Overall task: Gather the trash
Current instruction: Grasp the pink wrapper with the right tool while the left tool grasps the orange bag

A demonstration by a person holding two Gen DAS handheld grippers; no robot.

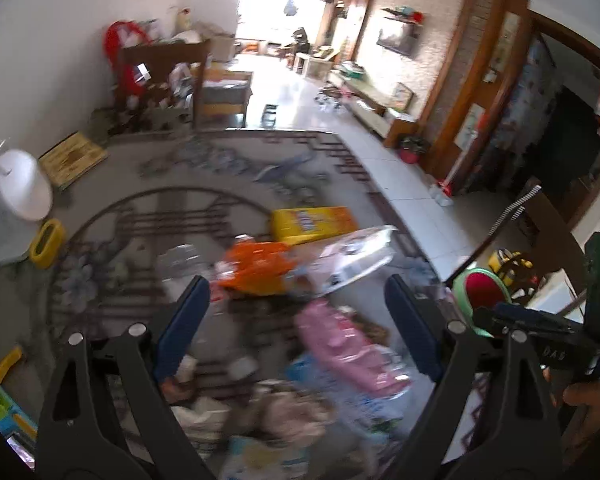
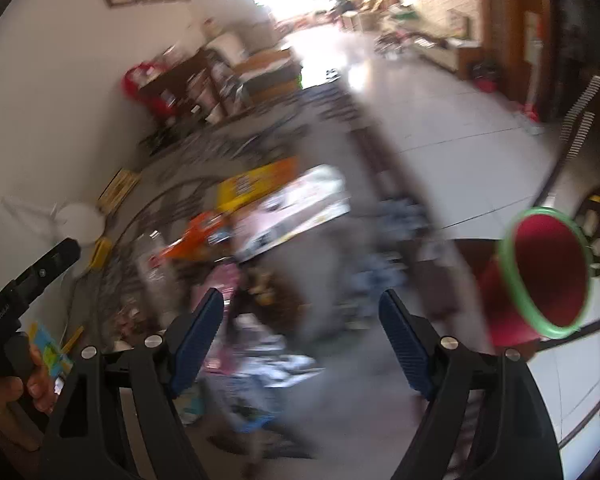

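Pretty much nothing is collected yet, as far as I can tell. The rug [image 1: 148, 184] has a whole pile of trash on it: a yellow box [image 1: 312, 222], an orange wrapper [image 1: 260, 266], a white box [image 1: 360, 254] leaning across it, a pink bag [image 1: 348, 344], some blue-and-white packaging [image 1: 364, 400] and crumpled stuff nearest the camera that's too blurred to name. There's also what looks like a clear bottle [image 1: 178, 264] just left of the orange wrapper.

Left gripper [image 1: 296, 332] has its fingers spread wide with nothing between them — it hangs over the pile, with the pink bag showing in the gap below. Right gripper [image 2: 300, 336] is the same deal, fingers wide apart and empty, aimed down at the same heap from a bit further right. Neither is touching anything.

The red bin [image 2: 548, 272] with the green rim sits off to the right of the pile, at the rug's edge, and looks empty from what the right view shows of the inside. I'd guess that's where everything goes.

So basically the job is at the start: every piece still needs picking up and dropping in the bin. The pink bag looks like the closest grab for the left side. Both views are smeared, so take the small details with a grain of salt.
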